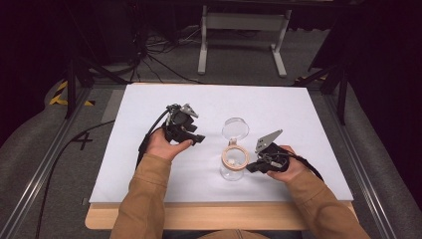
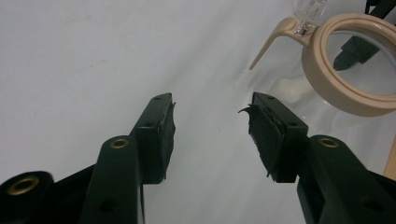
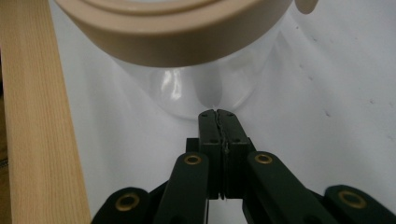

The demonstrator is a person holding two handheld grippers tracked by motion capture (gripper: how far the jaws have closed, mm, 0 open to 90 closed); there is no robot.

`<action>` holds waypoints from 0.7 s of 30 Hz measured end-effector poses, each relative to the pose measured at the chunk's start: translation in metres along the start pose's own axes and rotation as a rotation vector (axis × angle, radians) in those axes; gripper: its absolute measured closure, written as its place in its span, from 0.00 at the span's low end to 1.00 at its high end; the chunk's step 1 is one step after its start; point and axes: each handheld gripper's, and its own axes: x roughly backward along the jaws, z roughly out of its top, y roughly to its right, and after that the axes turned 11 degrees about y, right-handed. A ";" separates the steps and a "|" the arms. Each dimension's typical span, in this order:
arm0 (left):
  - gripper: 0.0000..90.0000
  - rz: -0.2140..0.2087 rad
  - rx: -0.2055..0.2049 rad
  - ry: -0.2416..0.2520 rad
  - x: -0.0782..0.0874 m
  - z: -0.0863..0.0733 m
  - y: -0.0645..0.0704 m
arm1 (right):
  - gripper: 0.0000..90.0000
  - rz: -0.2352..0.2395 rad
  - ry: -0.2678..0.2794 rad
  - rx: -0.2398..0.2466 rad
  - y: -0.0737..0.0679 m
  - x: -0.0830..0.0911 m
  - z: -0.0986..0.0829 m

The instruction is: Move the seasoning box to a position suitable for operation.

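Note:
A clear glass jar (image 1: 233, 169) with a beige ring around its mouth (image 1: 234, 155) stands on the white table top (image 1: 149, 169). Its clear hinged lid (image 1: 235, 128) is swung open behind it. My left gripper (image 1: 199, 139) is held open to the left of the jar, a short gap away. In the left gripper view its jaws (image 2: 210, 105) are spread wide with nothing between them, and the beige ring (image 2: 327, 88) is at the upper right. My right gripper (image 3: 218, 114) is shut, empty, its tips at the jar's glass wall (image 3: 187, 88) below the ring (image 3: 177, 42). In the high view, that gripper (image 1: 249, 168) is at the jar's right side.
The table's wooden front edge (image 1: 199, 216) runs just below the white surface, and appears again as a wooden strip (image 3: 37, 116) in the right gripper view. Cables (image 1: 149, 55) and a white stand (image 1: 244, 22) sit on the floor behind the table.

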 end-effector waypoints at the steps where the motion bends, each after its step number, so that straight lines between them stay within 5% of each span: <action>1: 0.56 0.001 -0.001 0.003 0.000 0.000 0.000 | 0.99 0.005 -0.001 0.000 -0.001 -0.001 0.000; 13: 0.59 -0.004 0.011 0.010 0.000 0.000 -0.002 | 0.99 0.025 0.016 -0.003 -0.001 0.001 0.001; 21: 0.69 -0.026 0.056 0.063 -0.001 0.001 -0.002 | 0.99 -0.006 0.116 0.003 -0.003 0.031 0.009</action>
